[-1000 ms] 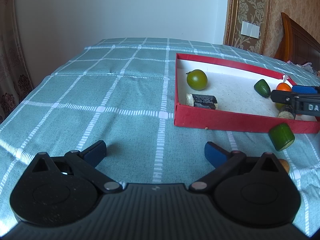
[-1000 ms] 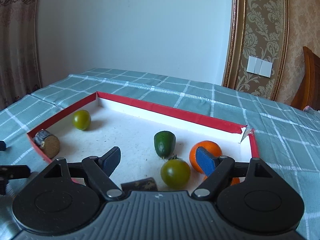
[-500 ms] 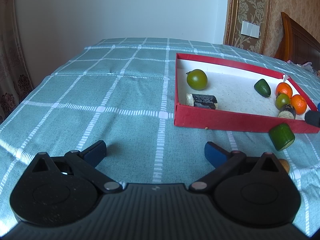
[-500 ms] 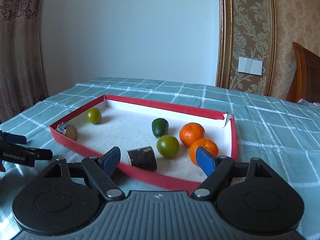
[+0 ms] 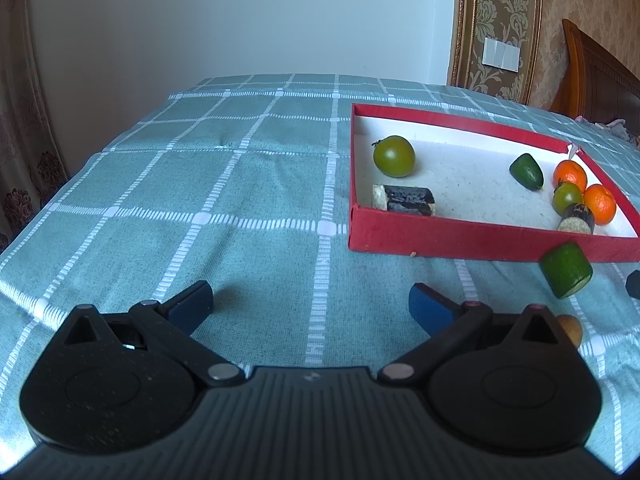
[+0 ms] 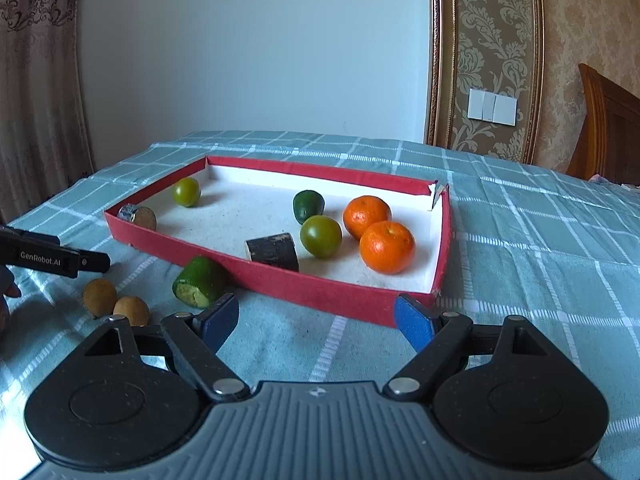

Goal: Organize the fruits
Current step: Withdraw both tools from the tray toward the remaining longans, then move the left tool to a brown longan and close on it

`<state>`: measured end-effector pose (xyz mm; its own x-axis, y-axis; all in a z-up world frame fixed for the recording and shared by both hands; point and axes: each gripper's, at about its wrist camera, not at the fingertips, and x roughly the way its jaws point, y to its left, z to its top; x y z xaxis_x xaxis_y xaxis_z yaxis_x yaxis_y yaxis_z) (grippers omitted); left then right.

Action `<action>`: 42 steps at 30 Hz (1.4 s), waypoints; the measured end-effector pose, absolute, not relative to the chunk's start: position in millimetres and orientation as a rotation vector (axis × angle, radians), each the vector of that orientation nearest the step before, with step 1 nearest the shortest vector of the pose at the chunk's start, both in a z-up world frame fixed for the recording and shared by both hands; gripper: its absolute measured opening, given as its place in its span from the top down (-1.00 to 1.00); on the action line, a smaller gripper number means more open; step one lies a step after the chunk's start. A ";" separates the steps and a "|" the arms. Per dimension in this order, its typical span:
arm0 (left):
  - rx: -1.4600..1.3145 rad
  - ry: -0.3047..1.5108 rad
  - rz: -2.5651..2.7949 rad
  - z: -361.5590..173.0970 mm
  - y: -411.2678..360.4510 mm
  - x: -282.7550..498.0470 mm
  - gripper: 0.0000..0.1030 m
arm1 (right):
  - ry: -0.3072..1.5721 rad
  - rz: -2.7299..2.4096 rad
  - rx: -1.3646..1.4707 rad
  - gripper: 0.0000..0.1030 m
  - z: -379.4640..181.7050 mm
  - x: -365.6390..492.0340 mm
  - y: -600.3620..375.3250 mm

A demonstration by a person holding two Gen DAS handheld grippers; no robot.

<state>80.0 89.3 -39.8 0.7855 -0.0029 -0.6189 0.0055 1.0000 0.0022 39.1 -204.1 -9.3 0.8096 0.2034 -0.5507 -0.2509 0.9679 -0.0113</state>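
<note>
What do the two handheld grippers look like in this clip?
Both match: the left gripper and the right gripper each have a ribbed grey body, black speckled round housings, black linkage arms with silver pivot pins, and blue finger pads. White lettering runs along the left gripper's side.

The left gripper hung over the checked cloth with its jaws wide apart and nothing between them. A red tray lay ahead to the right, holding a green tomato, a dark cut piece and two oranges. A cut green fruit lay just outside its near wall.
</note>
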 end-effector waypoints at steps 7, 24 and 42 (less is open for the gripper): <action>-0.003 0.664 -0.008 -39.3 89.8 79.3 -1.00 | 0.609 0.255 -0.097 -0.66 -14.6 39.1 -204.5; 0.148 0.479 -0.179 -14.2 38.3 7.8 -1.00 | 0.702 0.260 -0.053 -0.88 -22.9 51.4 -209.6; 0.142 0.593 -0.271 -37.0 24.2 37.4 -0.09 | 0.707 0.262 -0.066 -0.92 -23.4 51.8 -208.1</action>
